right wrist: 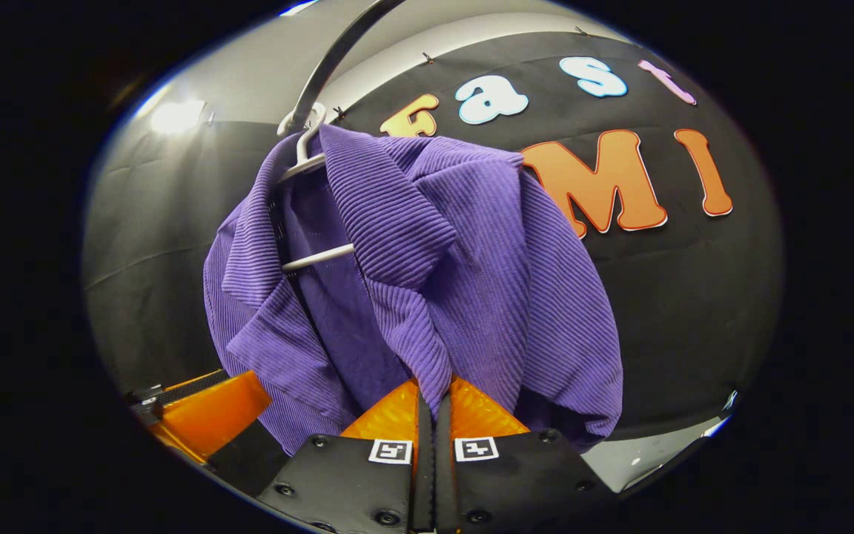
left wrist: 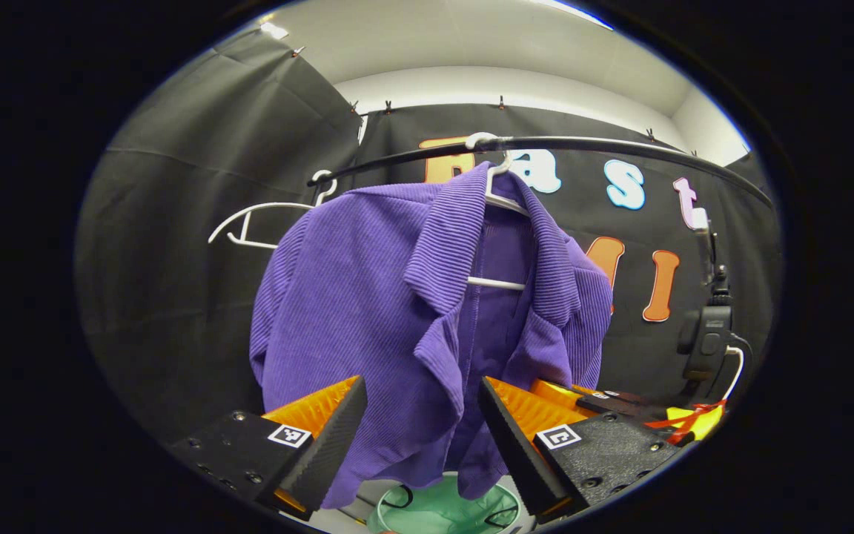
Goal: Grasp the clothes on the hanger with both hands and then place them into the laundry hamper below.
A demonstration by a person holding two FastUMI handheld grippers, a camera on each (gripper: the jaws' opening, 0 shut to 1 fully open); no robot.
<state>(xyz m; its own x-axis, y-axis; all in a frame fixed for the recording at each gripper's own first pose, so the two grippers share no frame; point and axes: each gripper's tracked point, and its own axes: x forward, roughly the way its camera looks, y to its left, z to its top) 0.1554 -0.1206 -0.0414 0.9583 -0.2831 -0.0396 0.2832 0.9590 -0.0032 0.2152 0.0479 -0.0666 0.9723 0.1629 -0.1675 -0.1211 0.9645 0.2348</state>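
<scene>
A purple ribbed shirt (left wrist: 368,297) hangs open-fronted on a white hanger (left wrist: 497,200) from a black rail (left wrist: 583,144). My left gripper (left wrist: 421,386) is open, with the shirt's lower front hanging between its fingers, which stand apart from the cloth. In the right gripper view, my right gripper (right wrist: 433,386) is shut on the lower edge of the shirt (right wrist: 471,282), just below the collar flap. The hanger (right wrist: 316,256) shows inside the open front. A mint-green hamper (left wrist: 445,513) sits directly below the shirt. The left gripper (right wrist: 204,411) appears at the lower left of the right gripper view.
An empty white hanger (left wrist: 256,222) hangs on the rail to the left of the shirt. A black device with a white cable (left wrist: 705,341) is mounted on the right wall, and a yellow and red item (left wrist: 694,423) sits below it. Black cloth walls close in behind.
</scene>
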